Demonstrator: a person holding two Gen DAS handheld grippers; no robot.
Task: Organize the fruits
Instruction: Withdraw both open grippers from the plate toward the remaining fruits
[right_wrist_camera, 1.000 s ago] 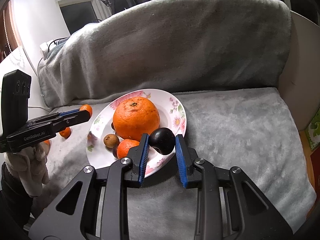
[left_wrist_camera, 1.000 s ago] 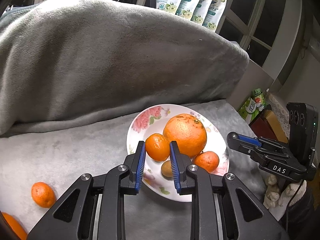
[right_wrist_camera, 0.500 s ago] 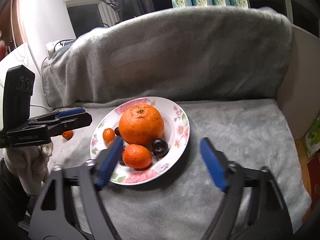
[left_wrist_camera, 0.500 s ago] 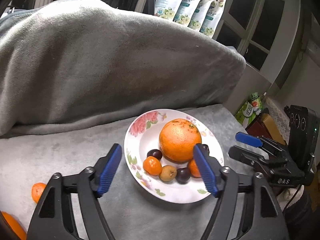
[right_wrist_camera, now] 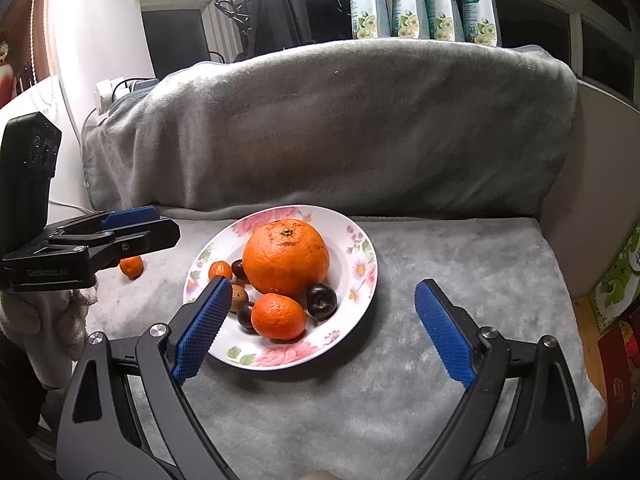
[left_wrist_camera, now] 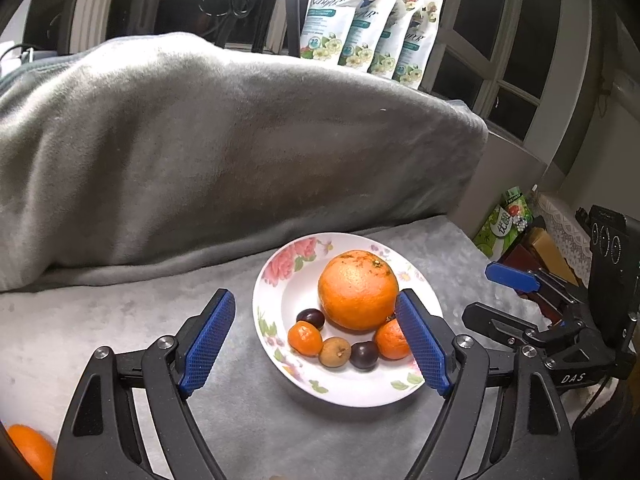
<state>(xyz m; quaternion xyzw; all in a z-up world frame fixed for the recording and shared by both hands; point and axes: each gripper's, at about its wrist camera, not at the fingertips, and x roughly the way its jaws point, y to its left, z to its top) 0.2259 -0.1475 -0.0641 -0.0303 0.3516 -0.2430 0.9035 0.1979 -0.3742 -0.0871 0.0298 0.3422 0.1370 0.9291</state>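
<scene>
A white floral plate (left_wrist_camera: 276, 280) (right_wrist_camera: 360, 240) sits on the grey blanket. It holds a large orange (left_wrist_camera: 358, 290) (right_wrist_camera: 287, 256), two small mandarins (left_wrist_camera: 305, 338) (right_wrist_camera: 277, 317), dark plums (left_wrist_camera: 363, 355) (right_wrist_camera: 321, 301) and a brown fruit (left_wrist_camera: 335, 352). My left gripper (left_wrist_camera: 316, 340) is open and empty, above the plate's near side. My right gripper (right_wrist_camera: 320, 328) is open and empty, above the plate's near right rim. A loose mandarin (right_wrist_camera: 132, 267) lies left of the plate, another orange fruit (left_wrist_camera: 30, 454) at the left wrist view's bottom left corner.
The blanket-covered sofa back (left_wrist_camera: 200, 140) rises behind the plate. Several detergent pouches (left_wrist_camera: 372, 32) stand on the sill behind it. Boxes and a green package (left_wrist_camera: 506, 224) sit off the seat's right edge. Each gripper shows in the other's view.
Both grippers opened and let go: the left dropped a small mandarin onto the plate, the right a dark plum. Both have pulled back and up from the plate.
</scene>
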